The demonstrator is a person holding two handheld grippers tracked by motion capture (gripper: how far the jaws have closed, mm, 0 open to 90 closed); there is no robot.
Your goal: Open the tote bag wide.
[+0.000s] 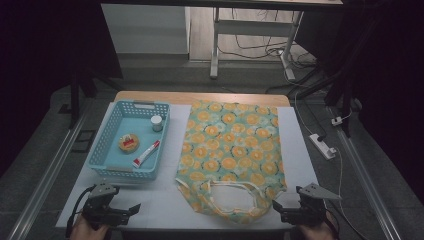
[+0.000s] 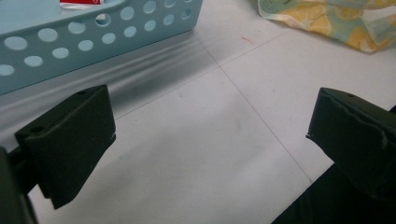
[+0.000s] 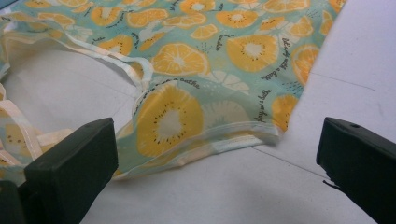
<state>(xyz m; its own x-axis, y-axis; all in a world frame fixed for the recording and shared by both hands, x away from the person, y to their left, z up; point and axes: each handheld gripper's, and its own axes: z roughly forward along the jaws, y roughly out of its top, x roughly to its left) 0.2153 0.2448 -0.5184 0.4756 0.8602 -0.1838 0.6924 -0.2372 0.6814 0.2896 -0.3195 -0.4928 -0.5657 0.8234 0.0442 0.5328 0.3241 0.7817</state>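
A fruit-print cloth bag [image 1: 231, 150] lies flat on the white table [image 1: 160, 200], its handles and mouth toward the near edge. Left of it stands a light-blue basket [image 1: 108, 131] holding a small white jar [image 1: 156, 123], a round orange item [image 1: 128, 142] and a red-and-white tube [image 1: 145, 153]. My left gripper [image 1: 132, 209] rests open at the near left, in front of the basket; its jaws stand wide over bare table [image 2: 205, 140]. My right gripper [image 1: 276, 208] is open at the near right, by the bag's corner [image 3: 196, 116], with nothing between its jaws.
The basket's perforated wall [image 2: 93, 37] sits just beyond the left jaws. Off the table's right side, a white power strip [image 1: 322, 145] and cables lie on the floor. A desk frame [image 1: 250, 35] stands behind the table.
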